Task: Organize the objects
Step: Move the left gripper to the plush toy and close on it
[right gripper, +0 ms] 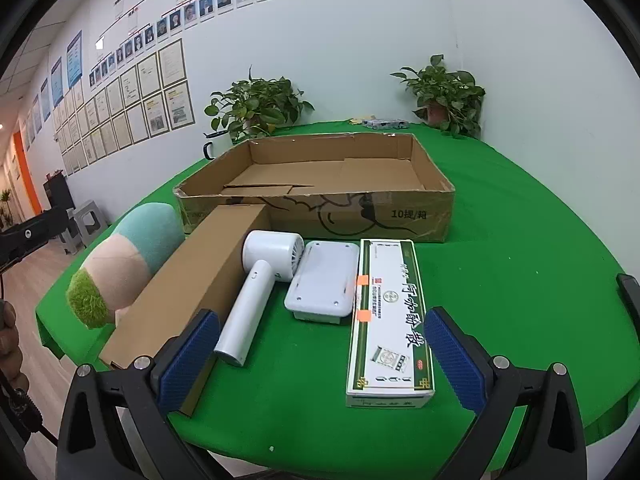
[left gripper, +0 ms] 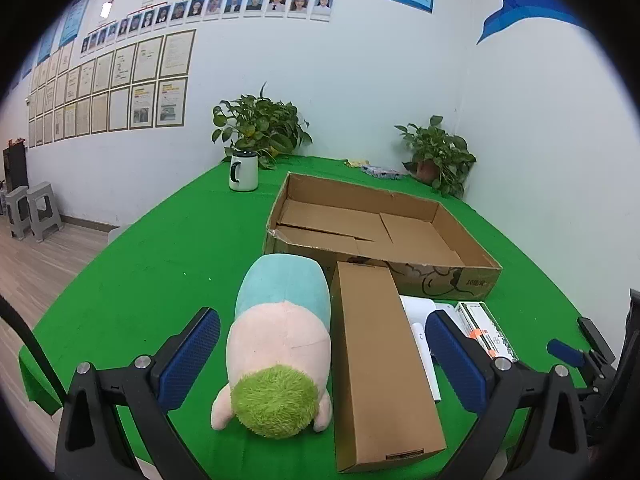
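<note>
Left wrist: left gripper (left gripper: 322,354) jaws spread, nothing held, around plush (left gripper: 276,344) and carton (left gripper: 380,364) on table (left gripper: 160,264). Dryer mostly hidden behind carton. Tray (left gripper: 380,228) beyond.

Right wrist: right gripper (right gripper: 322,354) jaws spread, empty. White dryer (right gripper: 260,292), grey case (right gripper: 324,280), green-edged box (right gripper: 390,320) side by side before tray; mug (right gripper: 210,149) mostly hidden.

The table (right gripper: 520,240) is covered in bright green cloth. A plush toy (left gripper: 276,344) is banded in teal, peach and fuzzy green, beside a plain brown carton (left gripper: 380,360). The long box (right gripper: 390,320) is printed white with dark green borders and orange tape patches.
</note>
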Demonstrator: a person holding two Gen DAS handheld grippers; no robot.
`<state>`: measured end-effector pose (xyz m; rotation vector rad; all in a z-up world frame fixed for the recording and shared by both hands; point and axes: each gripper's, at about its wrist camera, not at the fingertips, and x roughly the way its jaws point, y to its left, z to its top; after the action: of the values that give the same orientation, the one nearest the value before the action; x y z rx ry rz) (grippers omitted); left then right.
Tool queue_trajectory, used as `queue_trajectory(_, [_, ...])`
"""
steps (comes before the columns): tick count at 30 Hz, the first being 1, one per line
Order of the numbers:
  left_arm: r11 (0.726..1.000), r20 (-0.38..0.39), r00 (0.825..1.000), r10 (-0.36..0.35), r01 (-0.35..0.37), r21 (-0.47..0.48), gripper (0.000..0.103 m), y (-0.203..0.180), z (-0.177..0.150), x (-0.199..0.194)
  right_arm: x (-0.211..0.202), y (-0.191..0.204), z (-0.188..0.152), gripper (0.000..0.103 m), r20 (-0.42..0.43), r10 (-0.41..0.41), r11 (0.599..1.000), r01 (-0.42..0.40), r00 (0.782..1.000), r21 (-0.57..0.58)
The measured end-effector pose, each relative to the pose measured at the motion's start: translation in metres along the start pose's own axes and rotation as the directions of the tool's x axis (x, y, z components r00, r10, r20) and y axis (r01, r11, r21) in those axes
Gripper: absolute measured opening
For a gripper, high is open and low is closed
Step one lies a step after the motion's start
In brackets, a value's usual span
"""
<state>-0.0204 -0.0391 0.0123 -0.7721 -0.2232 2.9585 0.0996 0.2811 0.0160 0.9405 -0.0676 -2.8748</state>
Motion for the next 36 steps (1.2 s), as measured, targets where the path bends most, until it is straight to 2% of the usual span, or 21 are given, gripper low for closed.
queue_trajectory(4, [0.999, -0.050, 0.998, -0.033, 0.034, 0.015, 0.102, 0.005, -0.002, 0.004, 0.005, 0.005, 0.006, 0.103, -0.022, 0.059, 0.998, -0.059, 0.998, 0.004])
queue_trajectory(6, [0.998, -0.103, 0.993, -0.064, 0.065, 0.004, 0.102, 0.010, -0.005, 0.010, 0.010, 0.009, 0.006, 0.103, -0.039, 0.110, 0.994, -0.109, 0.993, 0.015])
queue_trajectory(8, [0.995, -0.146, 0.985, -0.094, 0.095, -0.004, 0.102, 0.015, -0.008, 0.017, 0.014, 0.011, 0.005, 0.103, -0.055, 0.195, 0.980, -0.193, 0.979, 0.045])
queue_trajectory(10, [0.994, -0.175, 0.978, -0.111, 0.111, -0.008, 0.102, 0.019, -0.010, 0.023, 0.016, 0.013, 0.006, 0.103, -0.053, 0.294, 0.954, -0.289, 0.954, 0.084])
queue_trajectory(14, [0.990, -0.225, 0.964, -0.142, 0.142, -0.018, 0.100, 0.025, -0.018, 0.034, 0.011, 0.018, 0.016, 0.103, -0.026, 0.428, 0.900, -0.423, 0.904, 0.103])
queue_trajectory(16, [0.988, -0.253, 0.955, -0.156, 0.151, -0.041, 0.094, 0.029, -0.022, 0.041, 0.006, 0.022, 0.024, 0.103, -0.014, 0.474, 0.877, -0.471, 0.880, 0.095])
queue_trajectory(18, [0.984, -0.273, 0.946, -0.177, 0.161, -0.079, 0.093, 0.035, -0.028, 0.048, 0.002, 0.027, 0.031, 0.103, -0.005, 0.520, 0.851, -0.517, 0.854, 0.093])
queue_trajectory(20, [0.985, -0.278, 0.946, -0.169, 0.150, -0.087, 0.092, 0.039, -0.032, 0.052, 0.002, 0.035, 0.039, 0.103, -0.007, 0.566, 0.821, -0.562, 0.825, 0.100])
queue_trajectory(23, [0.988, -0.304, 0.943, -0.139, 0.110, -0.111, 0.073, 0.049, -0.037, 0.062, 0.006, 0.049, 0.050, 0.103, -0.024, 0.610, 0.789, -0.604, 0.792, 0.116])
queue_trajectory(24, [0.987, -0.317, 0.939, -0.135, 0.100, -0.122, 0.070, 0.054, -0.039, 0.066, 0.007, 0.054, 0.054, 0.103, -0.032, 0.618, 0.783, -0.611, 0.785, 0.119])
queue_trajectory(29, [0.972, -0.300, 0.933, -0.198, 0.149, -0.181, 0.059, 0.071, -0.042, 0.063, 0.022, 0.092, 0.071, 0.101, -0.108, 0.632, 0.775, -0.624, 0.767, 0.100])
queue_trajectory(32, [0.965, -0.294, 0.930, -0.222, 0.166, -0.203, 0.054, 0.080, -0.043, 0.057, 0.045, 0.119, 0.081, 0.099, -0.184, 0.611, 0.791, -0.600, 0.770, 0.118])
queue_trajectory(36, [0.961, -0.291, 0.927, -0.238, 0.182, -0.207, 0.052, 0.088, -0.046, 0.044, 0.084, 0.151, 0.091, 0.098, -0.277, 0.613, 0.788, -0.594, 0.740, 0.158])
